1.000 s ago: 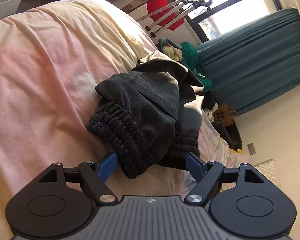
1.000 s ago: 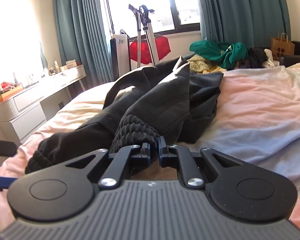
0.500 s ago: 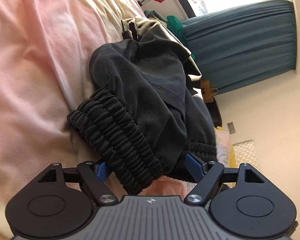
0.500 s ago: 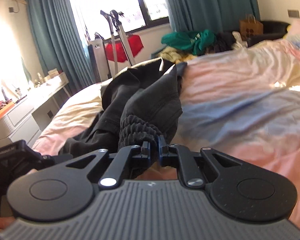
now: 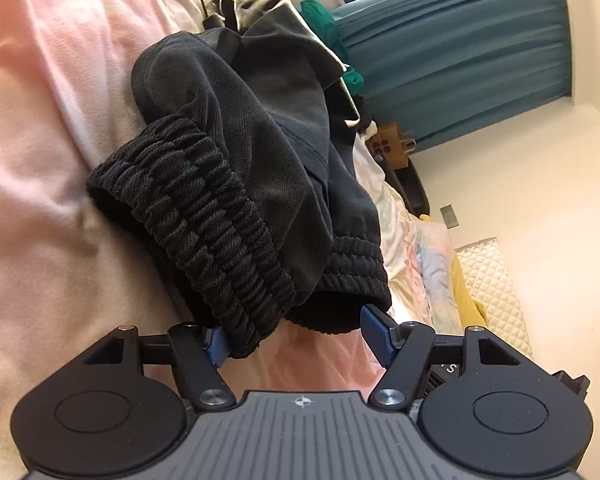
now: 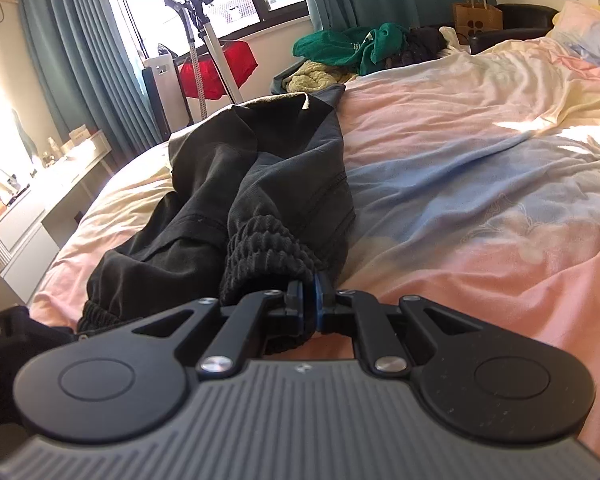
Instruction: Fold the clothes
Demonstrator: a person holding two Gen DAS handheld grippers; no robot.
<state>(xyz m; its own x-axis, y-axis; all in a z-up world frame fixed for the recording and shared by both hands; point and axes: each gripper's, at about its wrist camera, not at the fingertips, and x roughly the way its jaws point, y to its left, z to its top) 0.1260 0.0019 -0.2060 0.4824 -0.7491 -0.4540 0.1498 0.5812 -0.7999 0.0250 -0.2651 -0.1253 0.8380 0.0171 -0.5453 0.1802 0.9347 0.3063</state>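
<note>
We see one pair of black trousers (image 5: 260, 152) mid-frame on the bed (image 5: 40, 140), two ribbed cuffs, our left gripper (image 5: 296, 338) spread wide around one cuff (image 5: 204, 232), our right gripper (image 6: 309, 306) clenched on the other cuff (image 6: 266, 256).

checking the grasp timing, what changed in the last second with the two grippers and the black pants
The left gripper closed in on the black pants: the ribbed cuff now lies between its open fingers, one blue pad against it. The right gripper stayed shut on the other cuff and the pants look drawn out longer across the bed.
</note>
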